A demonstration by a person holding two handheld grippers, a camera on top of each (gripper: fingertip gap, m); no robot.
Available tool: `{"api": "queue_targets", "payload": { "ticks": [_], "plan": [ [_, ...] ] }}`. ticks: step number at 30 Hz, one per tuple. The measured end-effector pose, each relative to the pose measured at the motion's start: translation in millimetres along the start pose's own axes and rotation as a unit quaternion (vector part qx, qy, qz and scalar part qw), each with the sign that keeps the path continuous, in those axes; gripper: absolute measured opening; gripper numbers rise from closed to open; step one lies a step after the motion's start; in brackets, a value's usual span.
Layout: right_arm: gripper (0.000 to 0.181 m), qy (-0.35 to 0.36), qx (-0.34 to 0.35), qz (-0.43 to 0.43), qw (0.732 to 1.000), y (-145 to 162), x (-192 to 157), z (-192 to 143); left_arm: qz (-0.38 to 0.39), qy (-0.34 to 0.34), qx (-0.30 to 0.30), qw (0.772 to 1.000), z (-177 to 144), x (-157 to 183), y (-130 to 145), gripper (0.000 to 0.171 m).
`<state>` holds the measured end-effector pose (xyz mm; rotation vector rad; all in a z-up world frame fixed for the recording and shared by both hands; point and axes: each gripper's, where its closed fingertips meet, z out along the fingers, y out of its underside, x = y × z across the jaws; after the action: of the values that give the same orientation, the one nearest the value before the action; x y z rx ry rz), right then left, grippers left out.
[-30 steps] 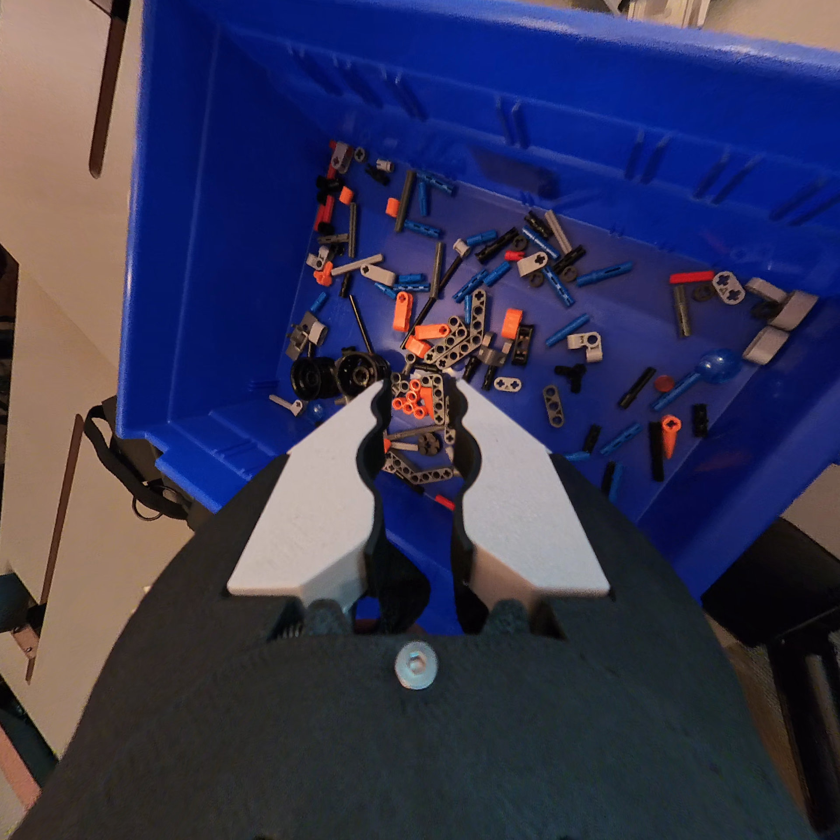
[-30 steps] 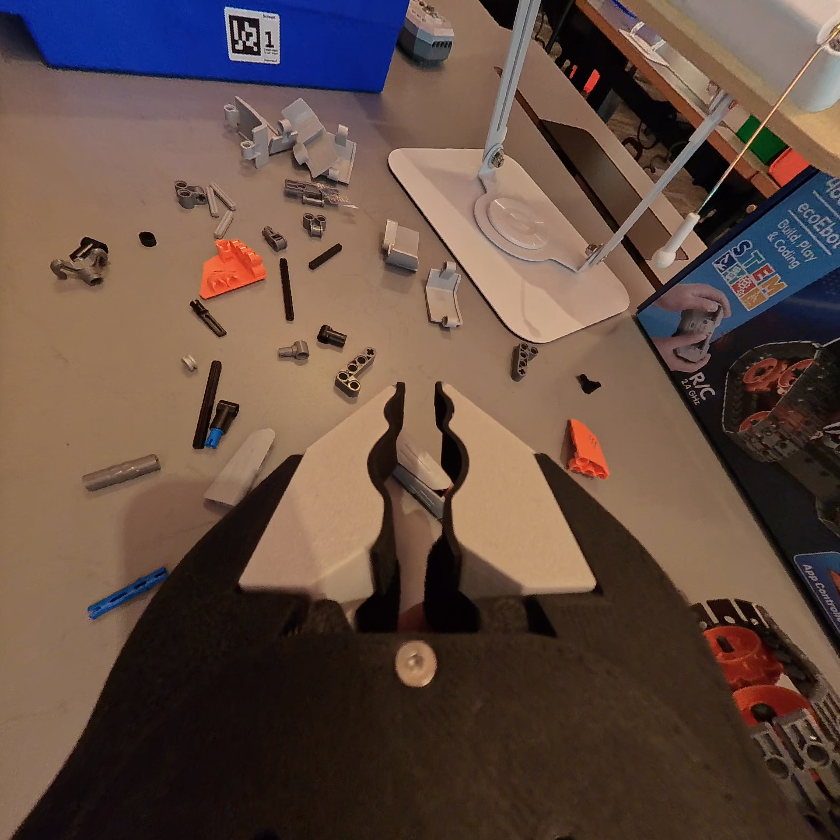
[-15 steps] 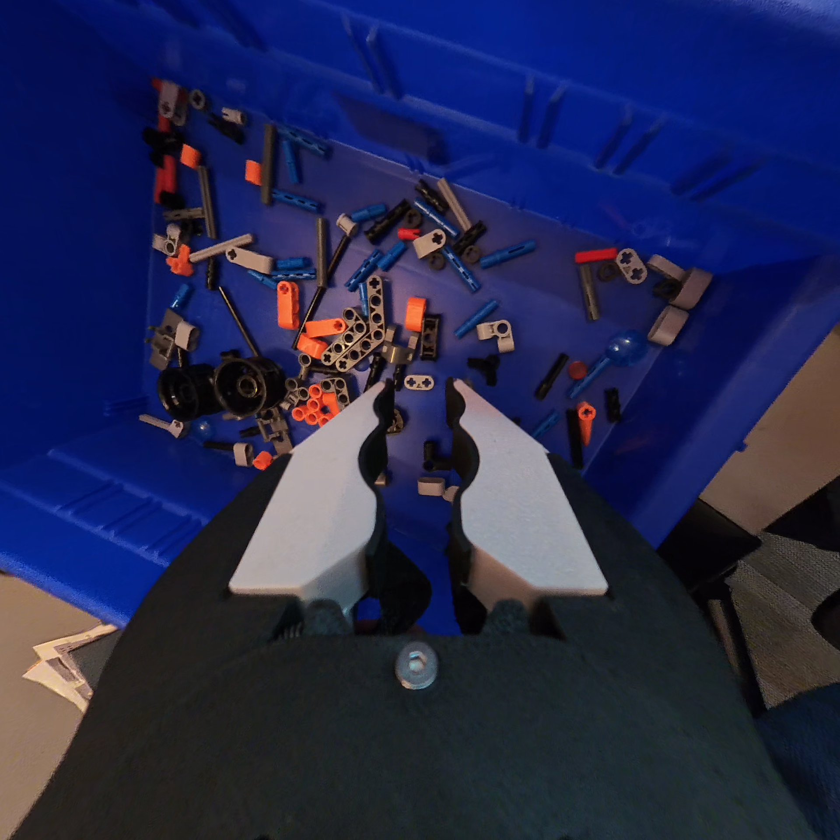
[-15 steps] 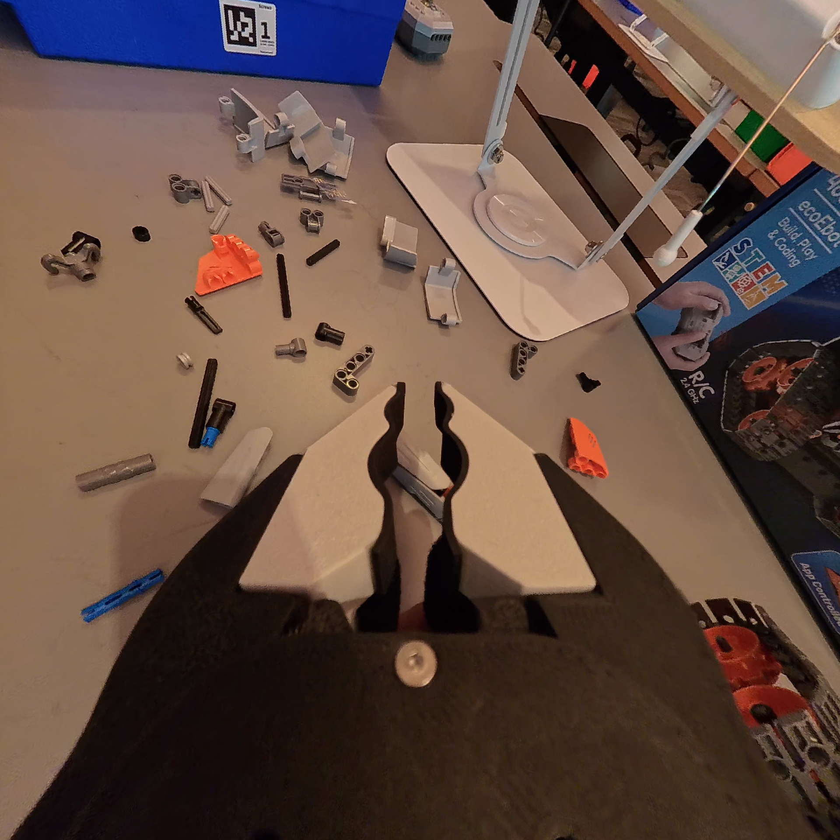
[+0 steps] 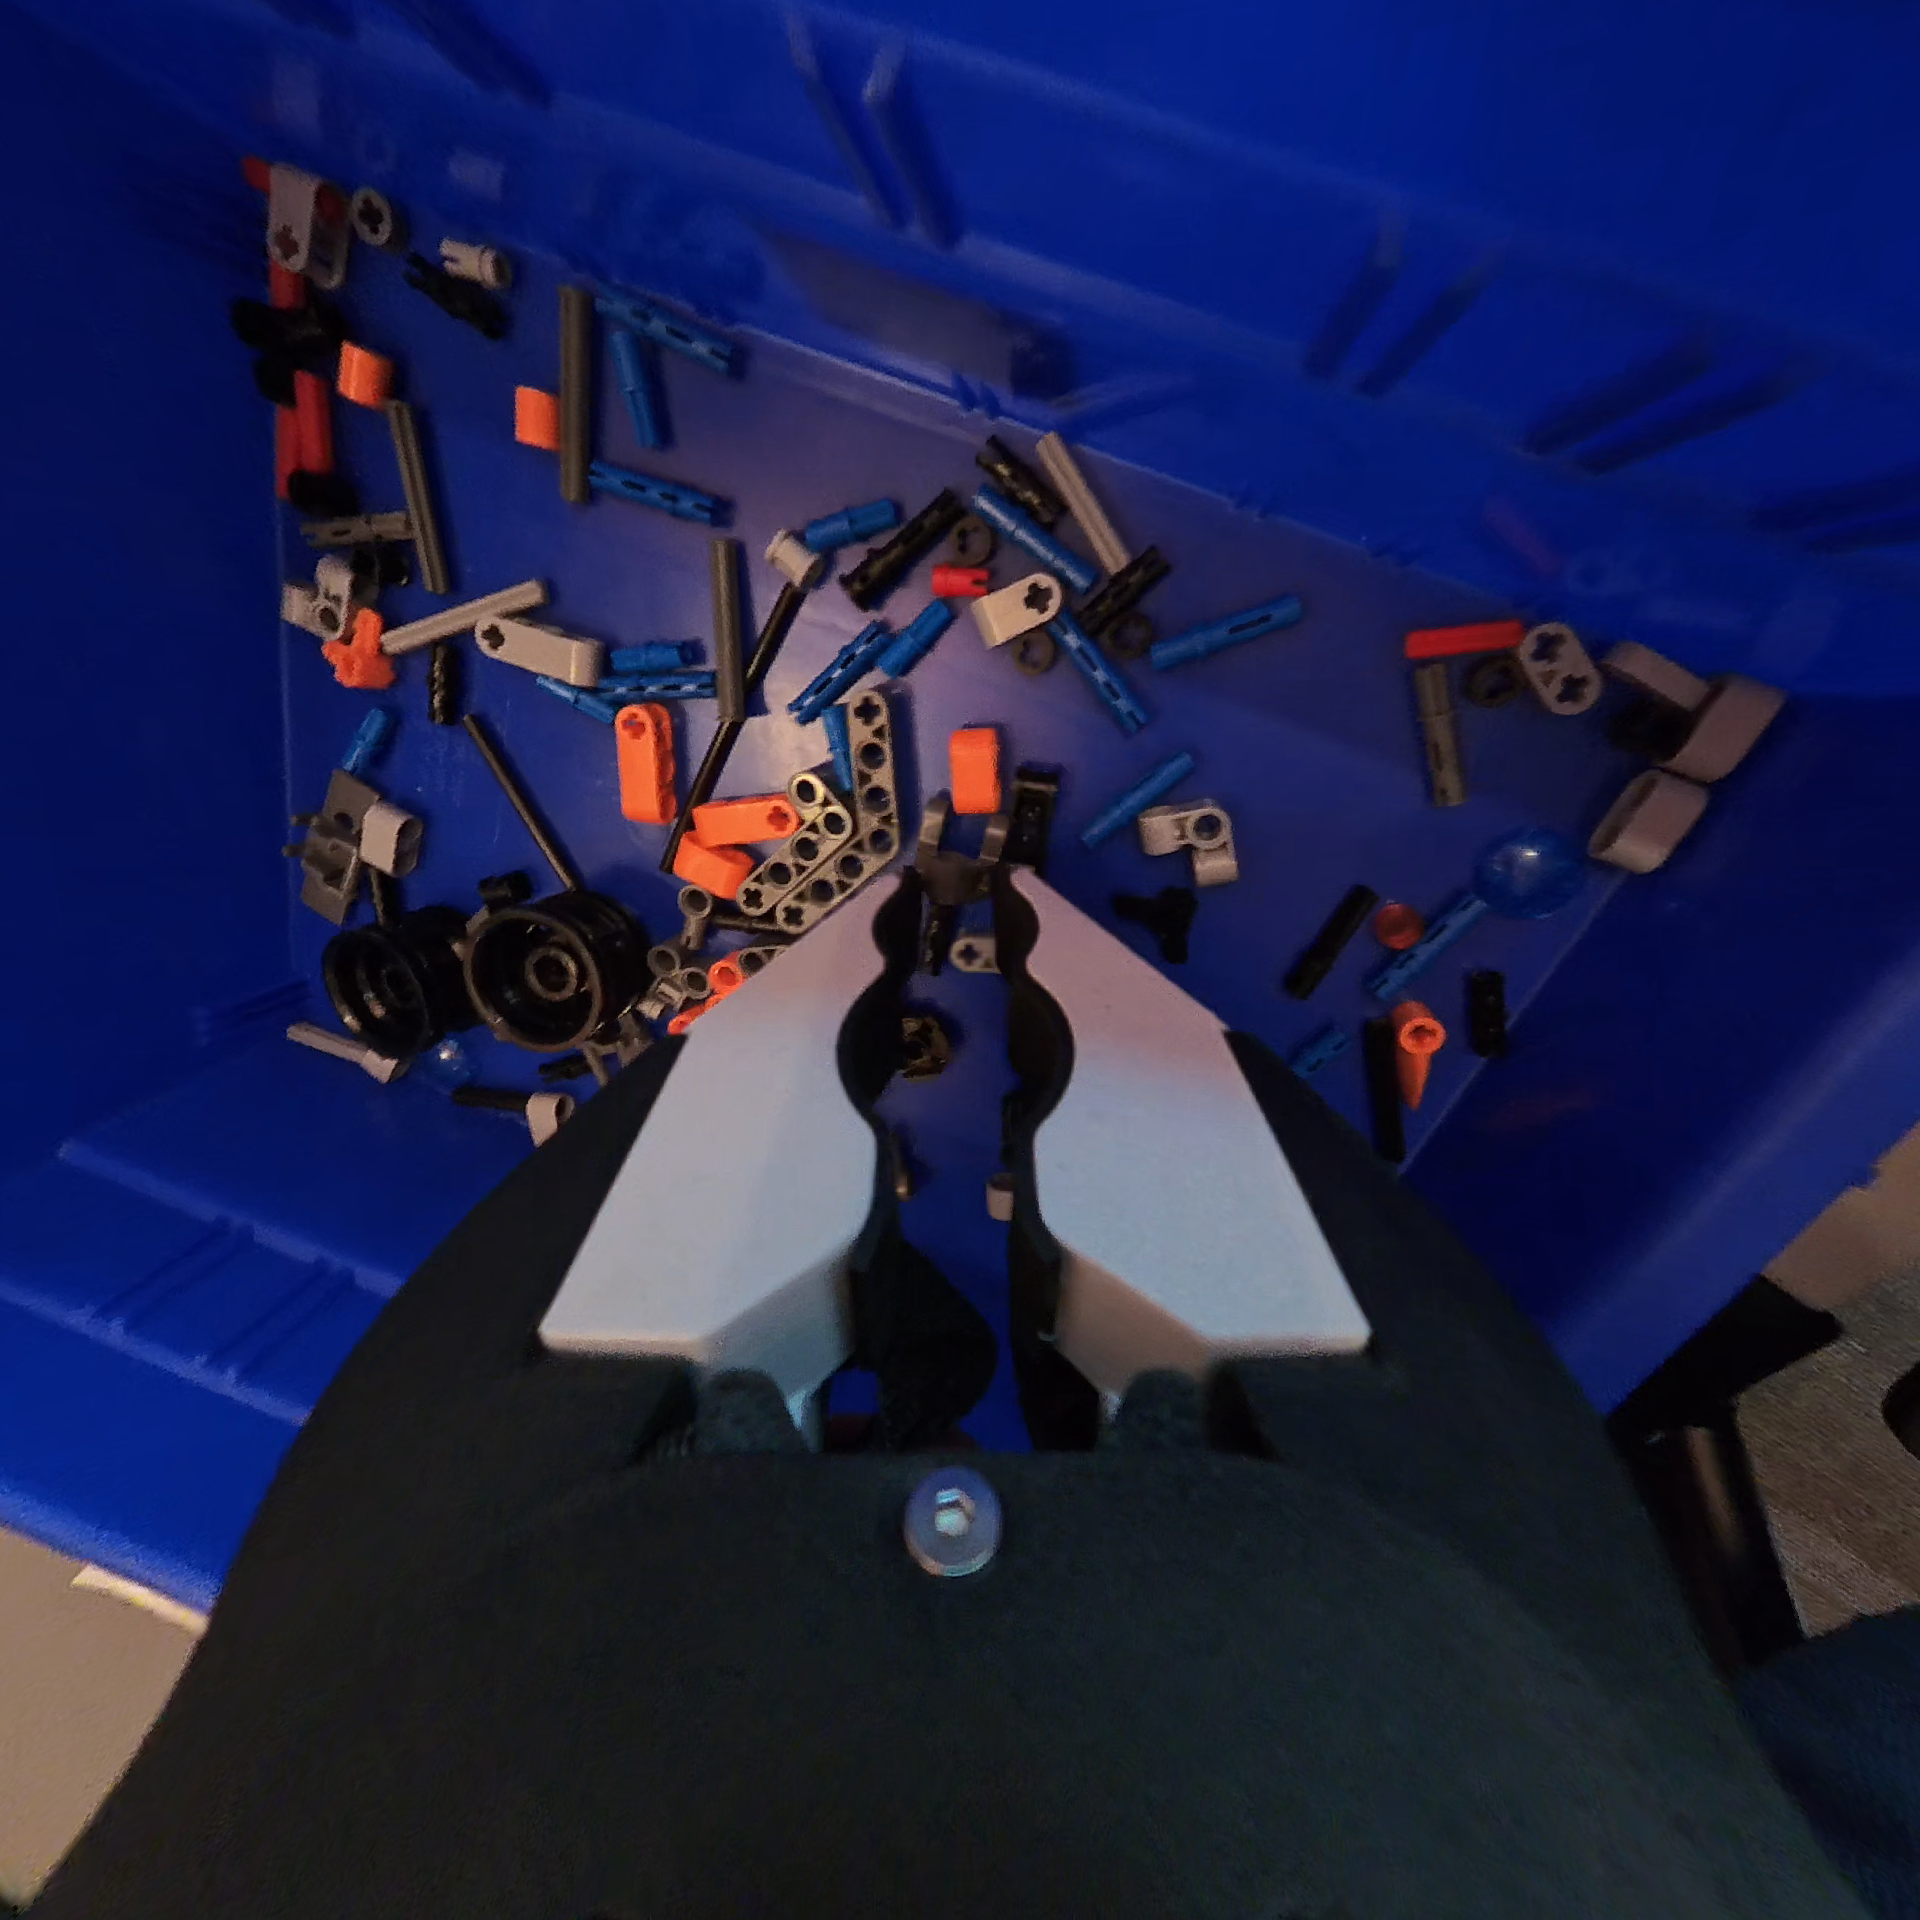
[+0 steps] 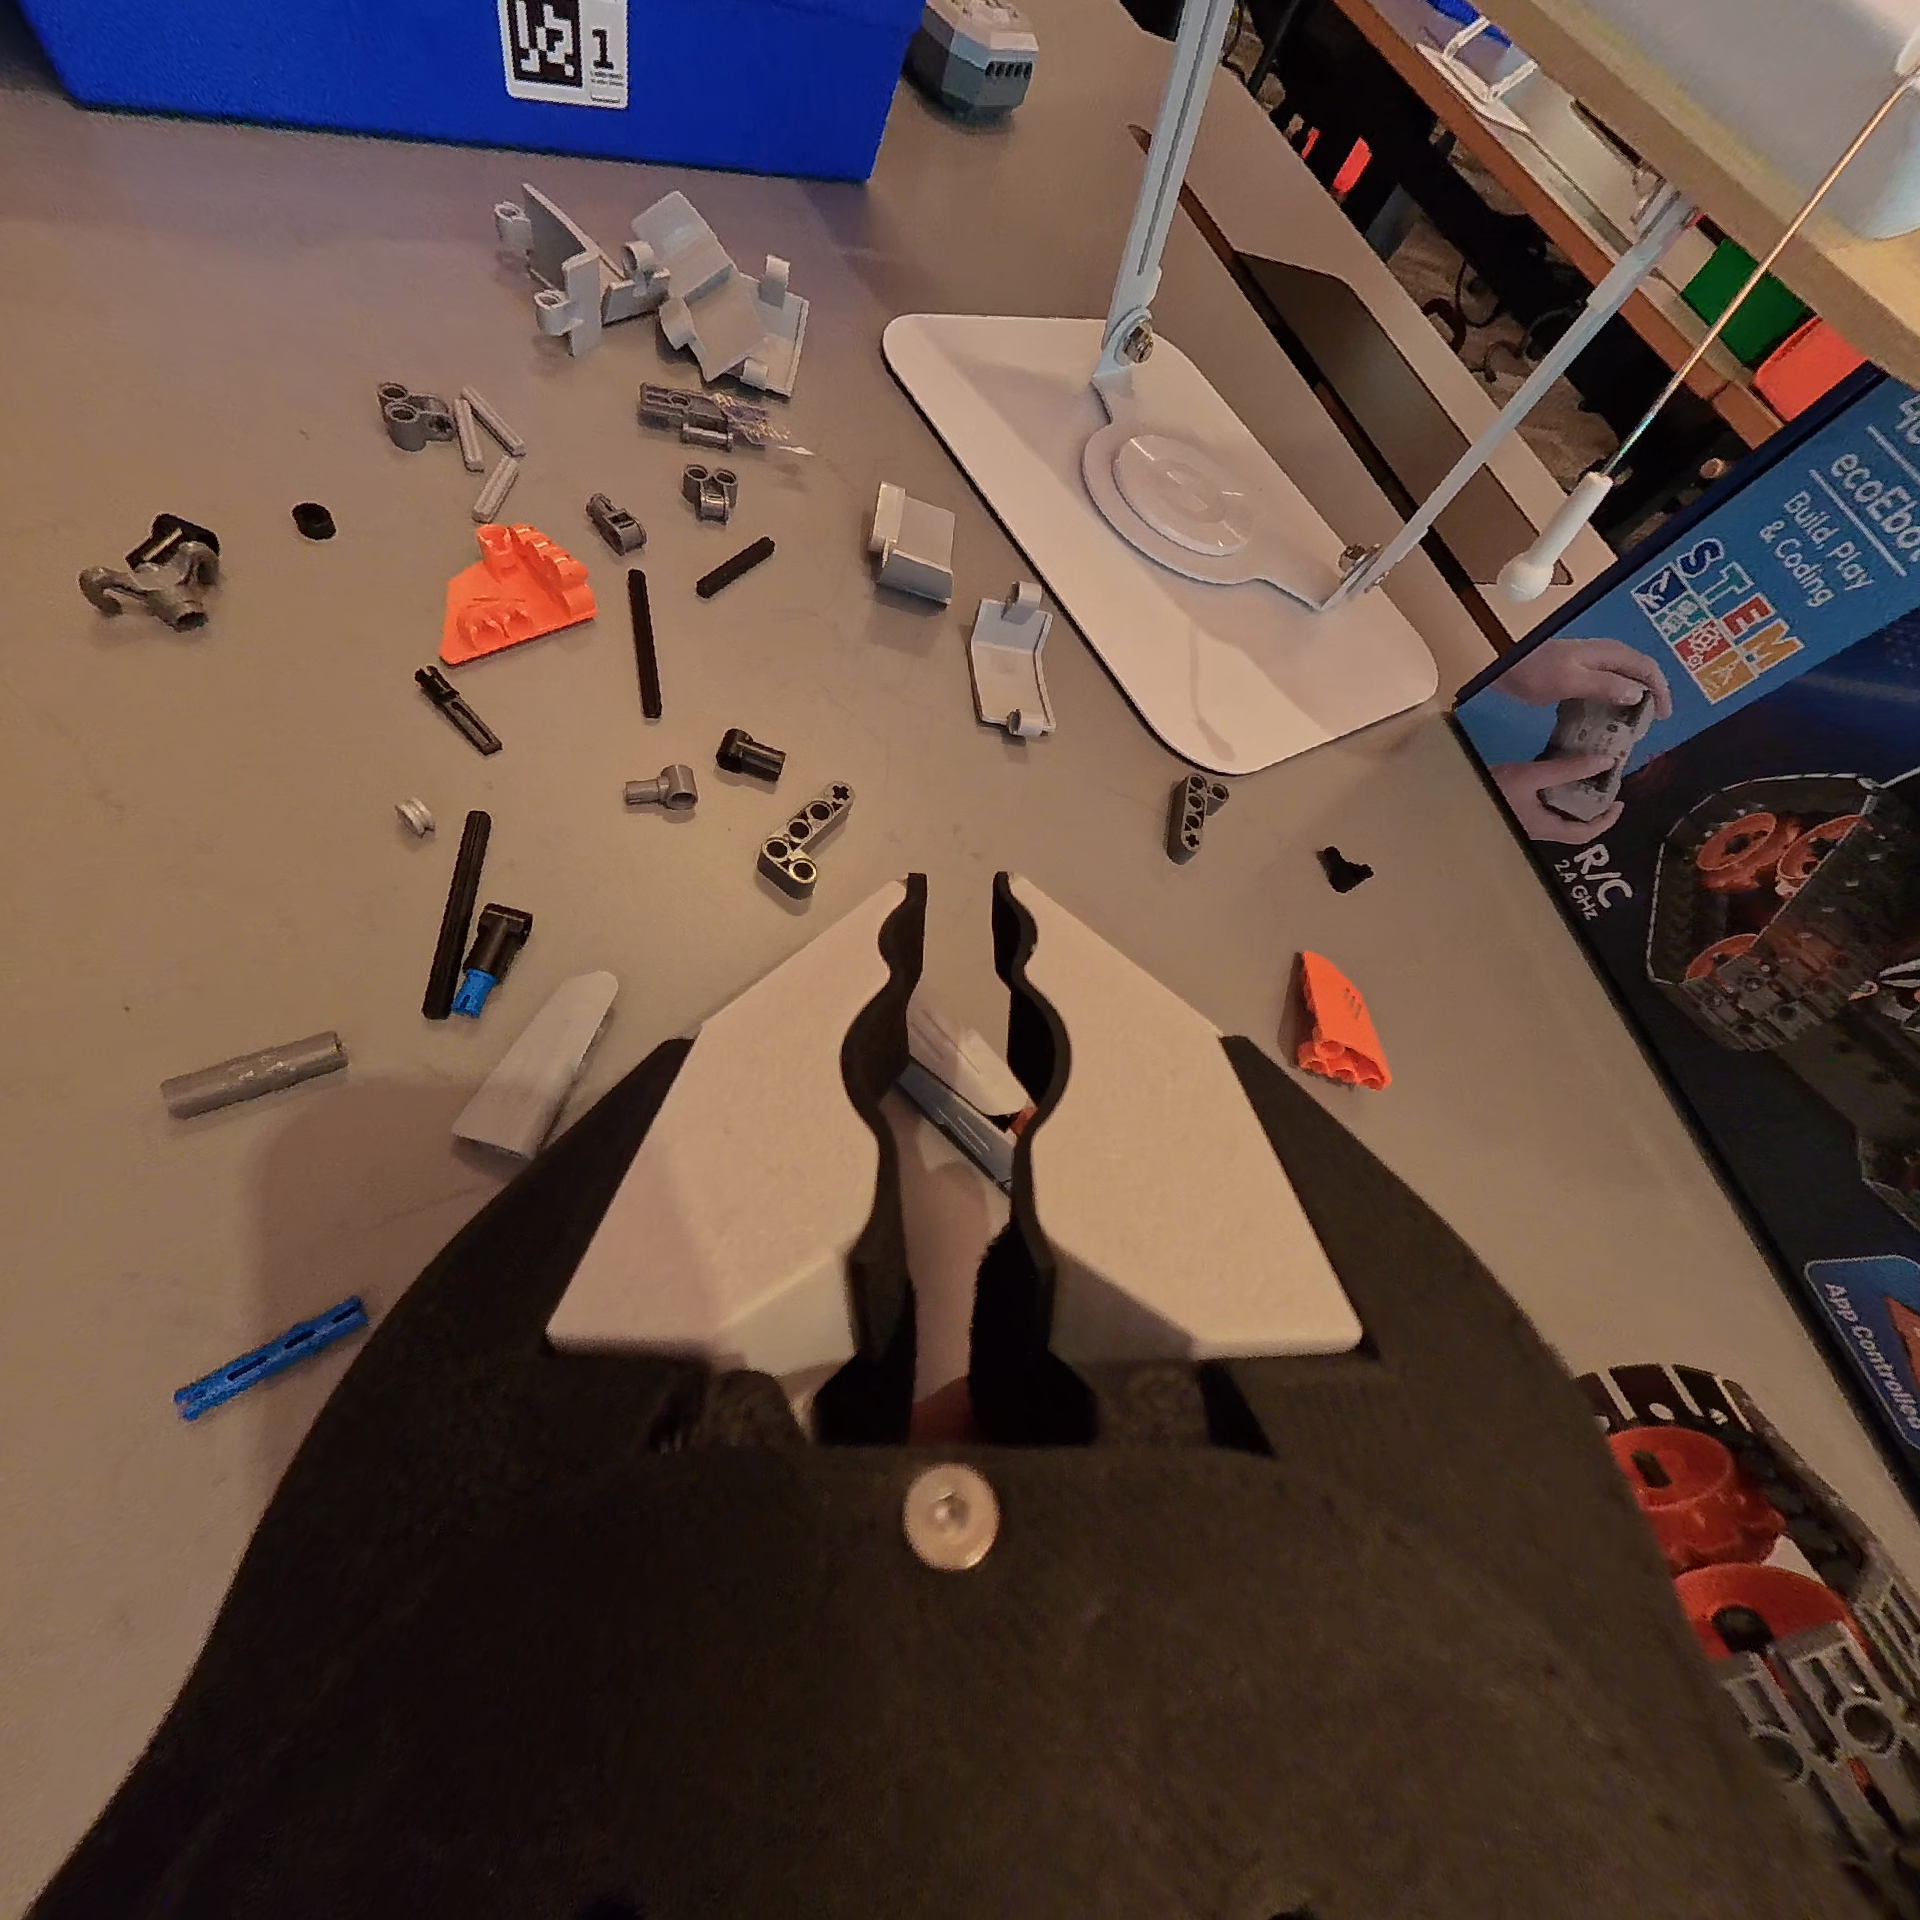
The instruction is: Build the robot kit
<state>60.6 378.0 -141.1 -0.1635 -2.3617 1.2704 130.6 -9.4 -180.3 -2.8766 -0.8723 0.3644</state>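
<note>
My left gripper (image 5: 954, 883) reaches down into a blue bin (image 5: 1351, 260) of small building parts. Its tips are closed on a dark grey forked connector (image 5: 961, 847), just below an orange piece (image 5: 975, 767) and next to a grey angled beam (image 5: 831, 842). Two black wheels (image 5: 488, 971) lie to the left. My right gripper (image 6: 958, 883) hovers low over a grey table (image 6: 260, 831). Its jaws stand narrow around a white and grey-blue part (image 6: 956, 1060), mostly hidden by the fingers.
Loose parts are scattered on the table: an orange plate (image 6: 514, 597), a grey L-beam (image 6: 805, 836), an orange wedge (image 6: 1340, 1023) and grey panels (image 6: 675, 281). A white lamp base (image 6: 1164, 520) stands at the back right. A printed box (image 6: 1766, 831) is at the right, and a blue bin (image 6: 416, 62) at the back. One gripper's finger ends stand about 40 cm off the other's.
My left gripper has moved deeper into the bin and to the right, and its jaws have narrowed onto the dark grey connector. The right gripper has barely moved.
</note>
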Motion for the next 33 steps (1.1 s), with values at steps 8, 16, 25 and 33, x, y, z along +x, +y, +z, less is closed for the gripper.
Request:
{"api": "queue_targets", "payload": {
  "ticks": [8, 16, 25, 33],
  "plan": [
    [0.01, 0.005, 0.001, 0.007, 1.0, 1, 4, -1, -0.051, -0.035, 0.056, 0.997, -39, -8, 10, 0.021],
    [0.01, 0.009, 0.0, 0.014, 1.0, 2, 7, 0, -0.086, -0.04, -0.019, 0.995, -36, 5, 54, 0.022],
    [0.009, 0.029, 0.01, -0.001, 1.0, 3, 18, -6, -0.086, -0.131, 0.081, 0.984, -49, -16, 21, 0.024],
    [0.009, 0.03, 0.009, -0.026, 0.999, -1, 16, 4, -0.053, -0.136, 0.07, 0.987, -37, -41, -11, 0.025]
  ]
}}
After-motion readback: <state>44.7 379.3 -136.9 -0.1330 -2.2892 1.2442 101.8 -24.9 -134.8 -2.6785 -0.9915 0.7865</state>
